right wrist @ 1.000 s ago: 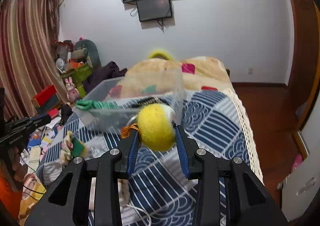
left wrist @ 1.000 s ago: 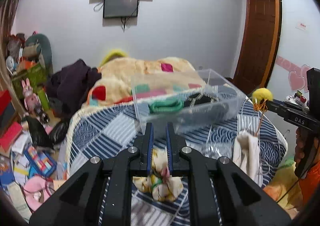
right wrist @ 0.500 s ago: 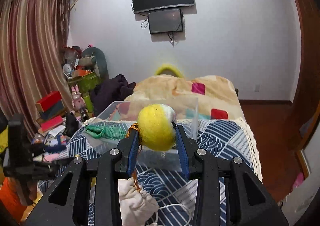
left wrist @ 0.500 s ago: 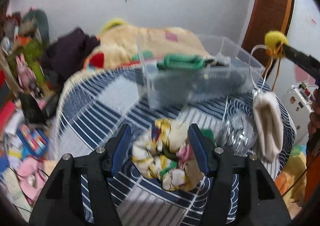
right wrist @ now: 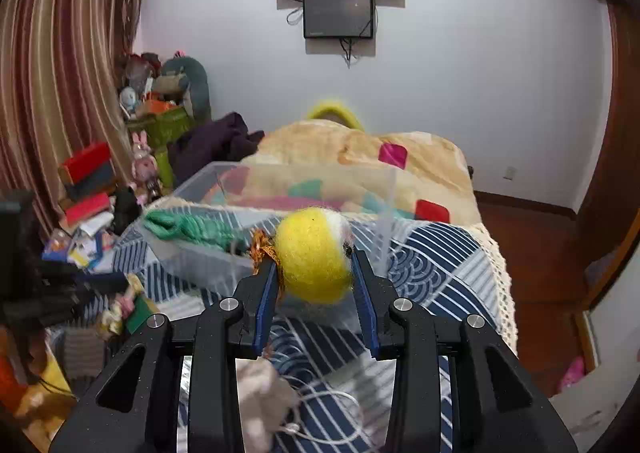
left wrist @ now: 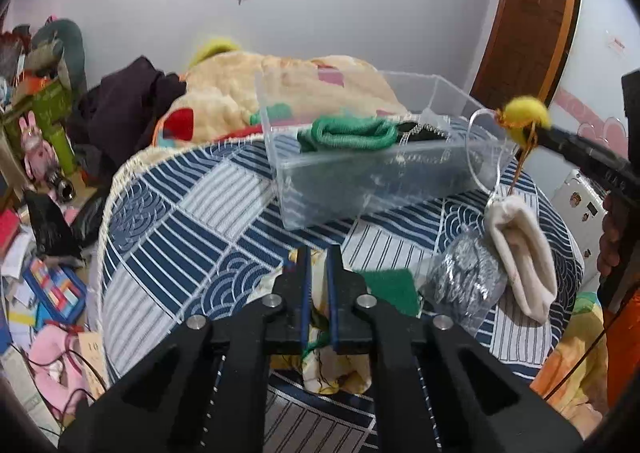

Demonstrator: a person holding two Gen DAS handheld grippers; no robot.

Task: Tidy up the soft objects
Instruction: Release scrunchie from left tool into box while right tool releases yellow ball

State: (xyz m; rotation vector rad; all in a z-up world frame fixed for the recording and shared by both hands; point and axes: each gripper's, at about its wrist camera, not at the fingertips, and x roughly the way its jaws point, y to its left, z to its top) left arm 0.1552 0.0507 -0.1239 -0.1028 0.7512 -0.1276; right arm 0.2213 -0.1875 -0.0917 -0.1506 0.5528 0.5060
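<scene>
Right gripper (right wrist: 314,273) clenched on yellow felt ball (right wrist: 312,255): fuzzy, white patch on 1 side, orange cord and a cream pouch (left wrist: 520,253) dangling below. Ball held in air just beside the clear bin (left wrist: 400,173) on the bed (left wrist: 180,221); green knit roll (left wrist: 348,133) in the bin. Left gripper (left wrist: 316,265) nipped onto the floral scrunchie (left wrist: 332,365), near the bed's front edge. Green pad (left wrist: 392,285) and silver mesh (left wrist: 464,277) beside it.
</scene>
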